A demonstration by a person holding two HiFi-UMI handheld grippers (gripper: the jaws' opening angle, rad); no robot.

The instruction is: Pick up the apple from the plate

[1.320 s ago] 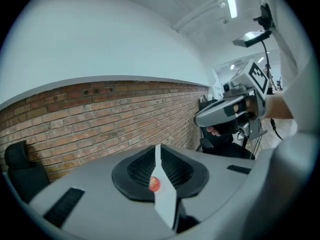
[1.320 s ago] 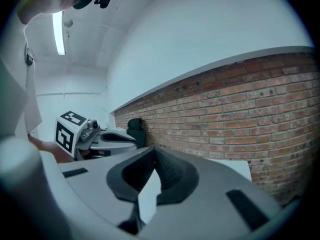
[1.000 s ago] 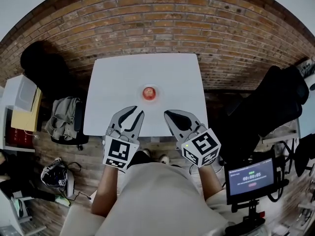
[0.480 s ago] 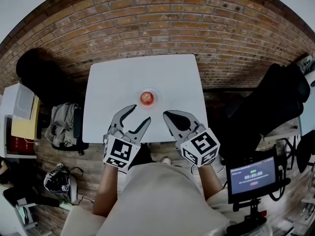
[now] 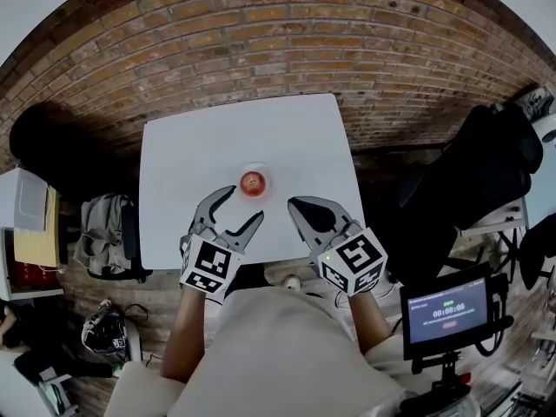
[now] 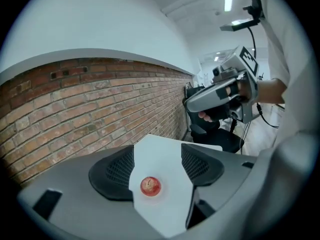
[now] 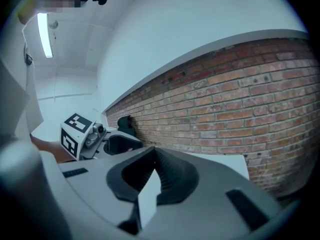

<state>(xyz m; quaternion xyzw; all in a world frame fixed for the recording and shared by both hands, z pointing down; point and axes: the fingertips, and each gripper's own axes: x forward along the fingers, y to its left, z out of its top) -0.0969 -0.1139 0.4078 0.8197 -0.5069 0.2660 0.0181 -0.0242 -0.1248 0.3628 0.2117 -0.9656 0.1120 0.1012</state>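
Table (image 5: 200, 146) with apple (image 5: 252, 182), brick wall (image 5: 287, 50) behind

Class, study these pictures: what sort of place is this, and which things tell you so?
Probably an indoor workroom or lab set up for recording: a brick wall, a plain white table, and a screen on a stand showing a timer.

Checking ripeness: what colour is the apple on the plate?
The apple is red, clearest in the left gripper view.
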